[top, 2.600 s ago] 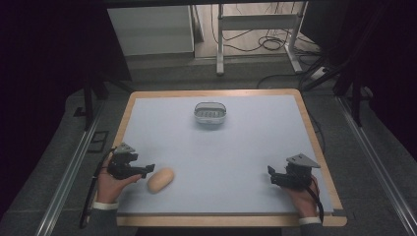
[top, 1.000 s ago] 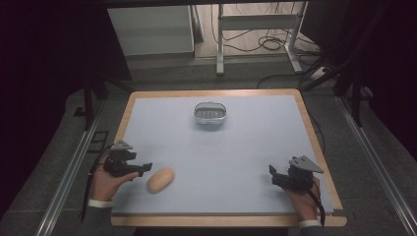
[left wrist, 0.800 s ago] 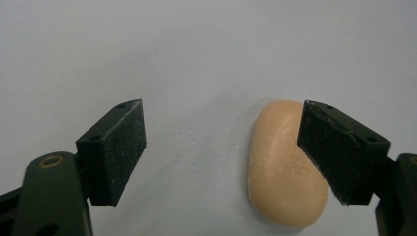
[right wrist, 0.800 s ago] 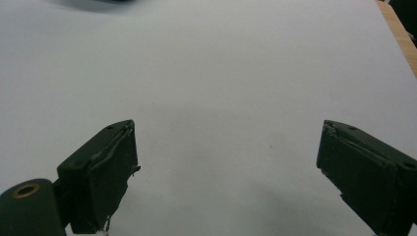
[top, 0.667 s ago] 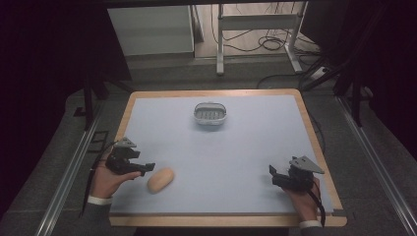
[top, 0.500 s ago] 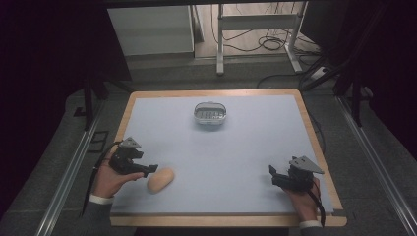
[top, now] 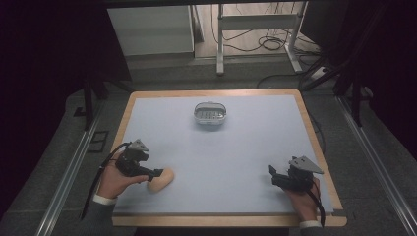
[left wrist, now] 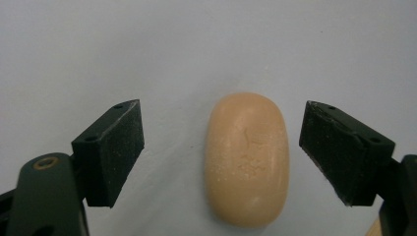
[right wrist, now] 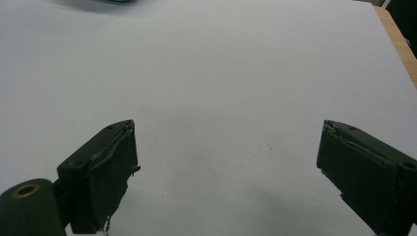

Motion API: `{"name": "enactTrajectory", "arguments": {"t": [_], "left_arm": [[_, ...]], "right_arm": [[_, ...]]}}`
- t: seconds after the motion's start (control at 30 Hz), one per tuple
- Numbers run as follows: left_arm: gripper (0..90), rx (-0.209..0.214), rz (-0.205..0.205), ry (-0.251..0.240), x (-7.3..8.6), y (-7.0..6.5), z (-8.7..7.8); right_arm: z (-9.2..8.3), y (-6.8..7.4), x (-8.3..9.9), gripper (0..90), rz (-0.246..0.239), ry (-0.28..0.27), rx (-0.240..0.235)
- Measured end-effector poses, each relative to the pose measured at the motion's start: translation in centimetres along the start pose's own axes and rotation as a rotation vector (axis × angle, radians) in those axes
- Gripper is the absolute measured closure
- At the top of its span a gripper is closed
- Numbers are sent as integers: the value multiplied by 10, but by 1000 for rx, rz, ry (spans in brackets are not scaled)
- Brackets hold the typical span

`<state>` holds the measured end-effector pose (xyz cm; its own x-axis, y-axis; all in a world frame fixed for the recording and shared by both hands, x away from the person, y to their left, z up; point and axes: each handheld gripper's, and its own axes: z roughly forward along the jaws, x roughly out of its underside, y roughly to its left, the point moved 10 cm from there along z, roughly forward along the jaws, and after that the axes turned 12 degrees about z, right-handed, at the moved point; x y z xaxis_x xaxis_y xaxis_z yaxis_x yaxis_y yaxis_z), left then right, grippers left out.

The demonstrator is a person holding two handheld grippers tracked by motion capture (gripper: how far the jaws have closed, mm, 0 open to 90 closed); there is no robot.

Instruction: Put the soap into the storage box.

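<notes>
1. The left hand-held gripper (top: 158, 173) is at the soap (left wrist: 247, 158), which lies flat on the tabletop (top: 255, 142) near the front left corner, well apart from the dish (top: 210, 114) up at the far middle.
2. Its jaws have just been opening and now stand spread, the soap between them but touched by neither pad; the gripper view shows clear gaps on both sides.
3. The soap sits nearer the jaw on the right of that view. Close from here and that pad likely lands first, nudging the bar sideways or turning it before the other arrives.
4. The bar is rounded and smooth. A pinch too high on its curve could squeeze it out downward; a pinch near one end could let it swing on the lift.
5. The pads hang close to the tabletop, so dropping further risks scraping the surface instead of seating on the soap's flanks.
6. The right hand-held gripper (top: 273, 175) rests at the front right corner, far from the soap, jaws wide apart over bare tabletop, nothing between them.
</notes>
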<state>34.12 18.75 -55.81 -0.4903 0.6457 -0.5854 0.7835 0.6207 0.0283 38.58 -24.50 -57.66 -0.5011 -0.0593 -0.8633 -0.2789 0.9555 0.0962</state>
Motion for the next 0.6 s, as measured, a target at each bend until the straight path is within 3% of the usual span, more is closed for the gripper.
{"name": "enactTrajectory", "arguments": {"t": [0.3, 0.6], "left_arm": [[176, 36, 38, 64, 3, -14, 19], [181, 42, 37, 96, 11, -21, 28]], "right_arm": [[0, -1, 0, 85, 4, 1, 4], [0, -1, 0, 85, 3, 1, 6]]}}
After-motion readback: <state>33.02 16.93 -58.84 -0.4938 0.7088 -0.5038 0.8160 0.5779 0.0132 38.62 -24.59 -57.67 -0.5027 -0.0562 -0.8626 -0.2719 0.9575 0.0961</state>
